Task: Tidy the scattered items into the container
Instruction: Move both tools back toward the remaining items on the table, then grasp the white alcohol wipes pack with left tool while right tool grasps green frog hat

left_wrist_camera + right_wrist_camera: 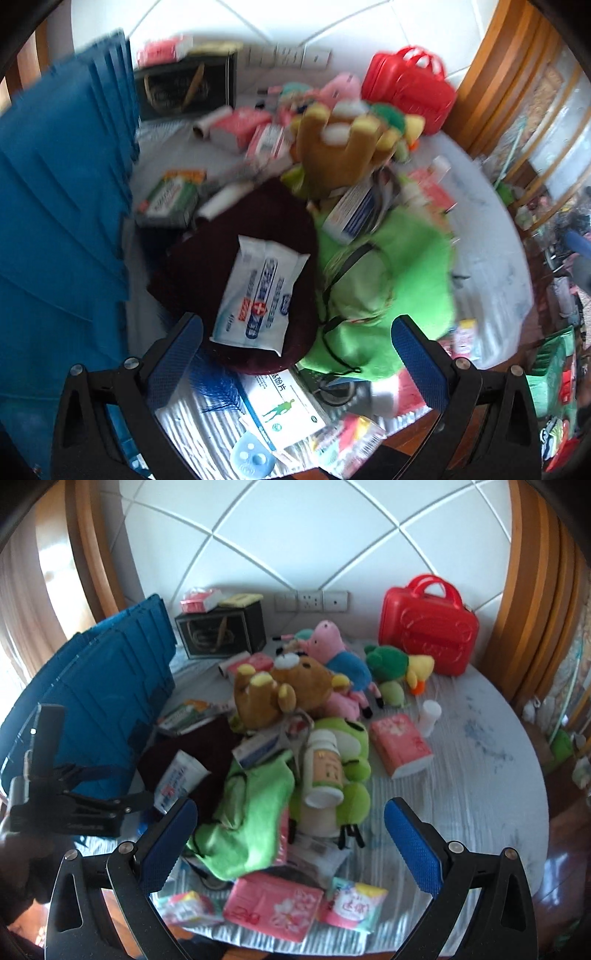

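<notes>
Hanging wide apart over the mess, the left gripper (295, 347) holds nothing. Right ahead of it, at 12 o'clock, a white wipes packet (258, 291) with blue writing and a red cross lies on a dark red cloth (207, 258). The writing is too blurry to read. At 2 o'clock from the packet sits a green cloth (413, 251). Under the left gripper lies a white box (284, 406) with a little green man drawn on it.

The right gripper (291, 838) is wide apart too, and empty. Just ahead of it, at 12 o'clock, a white bottle (323, 771) with a tan label lies tipped on a green frog toy (354, 738). Its label cannot be read. At 6 o'clock lies a pink tissue pack (275, 908) with flowers on it. Another pink pack (400, 744) lies at 1 o'clock.

Farther back, a brown bear toy (291, 690) lies on its back, touching a pink pig toy (332, 642). A green duck toy (399, 664) sits beside them.

The blue container (96, 709) stands at 10 o'clock, at the edge of the table (480, 775). A red case (430, 627) stands far back at 1 o'clock.
</notes>
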Motion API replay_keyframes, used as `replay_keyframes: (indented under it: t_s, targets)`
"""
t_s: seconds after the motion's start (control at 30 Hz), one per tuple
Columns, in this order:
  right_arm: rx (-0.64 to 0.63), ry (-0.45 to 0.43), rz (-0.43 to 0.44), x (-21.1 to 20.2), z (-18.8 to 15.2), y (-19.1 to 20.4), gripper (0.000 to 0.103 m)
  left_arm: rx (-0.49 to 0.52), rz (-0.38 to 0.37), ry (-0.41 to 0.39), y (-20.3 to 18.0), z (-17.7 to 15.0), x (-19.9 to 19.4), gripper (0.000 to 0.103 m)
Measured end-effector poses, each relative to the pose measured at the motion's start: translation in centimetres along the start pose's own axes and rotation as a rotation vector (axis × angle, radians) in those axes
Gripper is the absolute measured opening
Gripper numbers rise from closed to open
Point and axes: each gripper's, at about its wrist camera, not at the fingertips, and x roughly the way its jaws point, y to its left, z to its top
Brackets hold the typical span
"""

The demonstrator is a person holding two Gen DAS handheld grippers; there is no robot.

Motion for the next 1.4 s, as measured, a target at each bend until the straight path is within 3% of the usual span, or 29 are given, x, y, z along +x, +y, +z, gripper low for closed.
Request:
replay_keyframes:
  t_s: [0.2,0.43,0.53,0.63,0.8,1.0,1.27,1.3,1.4]
  targets:
    - [-0.011,0.052,0.015,2.2,-1.2,-0.7,0.103,-0.022,0.04,0.054,1.5,-0.2,5.9,0.092]
    - [-0.001,0.097,0.007,4.7,-2.2,-0.1,0.103,0.0,0.053,0.086,2.8,0.1,9.1,0.082]
    - [0.005,0.122,0.007,6.0,-2.5,0.4,0.103,0.021,0.042,0.087,3.0,-0.1,9.3,0.063]
    - [0.011,0.146,0.007,7.2,-2.8,0.9,0.103,0.018,0.004,0.082,3.5,-0.2,9.2,0.054]
    - [-0.001,0.163,0.017,8.4,-2.7,2.3,0.103,-0.025,-0.049,0.066,4.5,-0.3,7.6,0.05]
    - [-0.009,0.173,0.041,9.4,-2.4,3.5,0.103,-0.063,-0.058,0.037,4.8,-0.4,5.4,0.049]
    - [0.003,0.24,0.064,14.5,-4.2,3.6,0.102,-0.048,-0.084,0.007,4.3,-0.5,3.0,0.049]
    - [0.001,0.24,0.075,15.2,-4.3,3.6,0.101,-0.051,-0.084,0.007,4.4,-0.6,2.8,0.049]
    - [-0.016,0.221,0.106,16.5,-4.0,4.0,0.085,-0.052,-0.082,0.007,4.5,-0.9,2.4,0.049]
